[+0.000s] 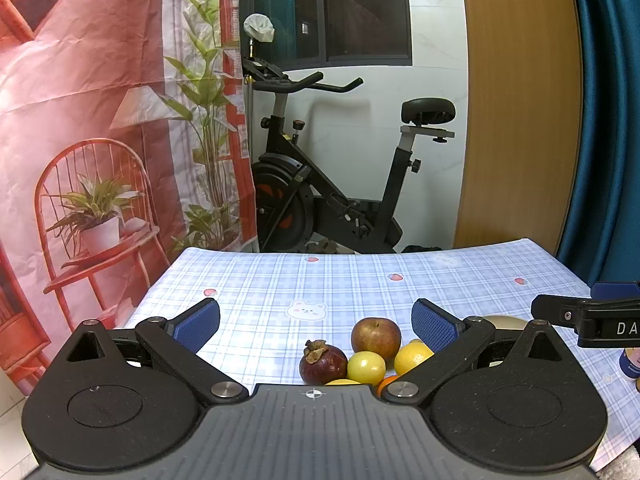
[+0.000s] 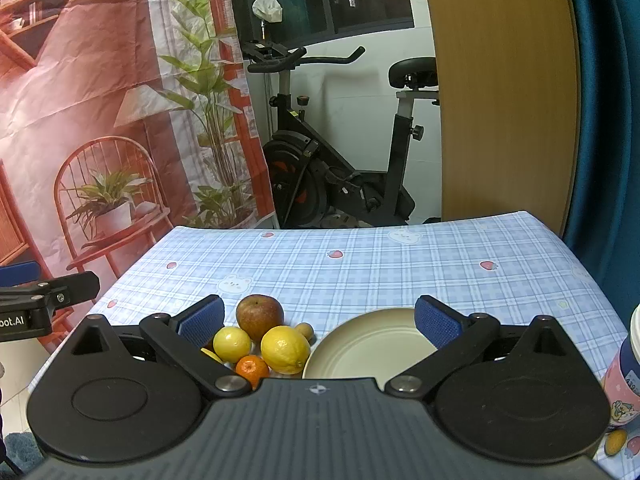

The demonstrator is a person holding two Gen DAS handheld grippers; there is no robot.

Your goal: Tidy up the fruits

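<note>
— On the near part of the counter [image 2: 360, 272], what lies there?

— A tight cluster of fruit on the blue checked cloth: a red-brown apple [image 2: 259, 316] farthest back, a small yellow round fruit [image 2: 232, 344] and a large lemon [image 2: 285, 349] touching it in front, and a small orange [image 2: 252, 369] nearest of all. To the right of the apple a little tan fruit [image 2: 305, 330] peeks from behind the lemon; I cannot tell what kind it is.

— Anything else in the pile?

— From the left wrist view a dark purple mangosteen [image 1: 322, 362] sits at the left edge of the cluster, just beside the yellow round fruit.

— And the plate?

— A cream plate [image 2: 360, 344] sits just right of the lemon, with nothing on it.

— How do the tongs stand?

— Both spread wide, gripping nothing. The left tongs [image 1: 316, 322] hang over the near counter with the fruit between and below their blue pads. The right tongs [image 2: 319, 320] span the lemon and the plate.

— Beyond the counter?

— An exercise bike [image 2: 340, 176] at the far end, and a decorated cup [image 2: 628, 376] at the right edge.
</note>
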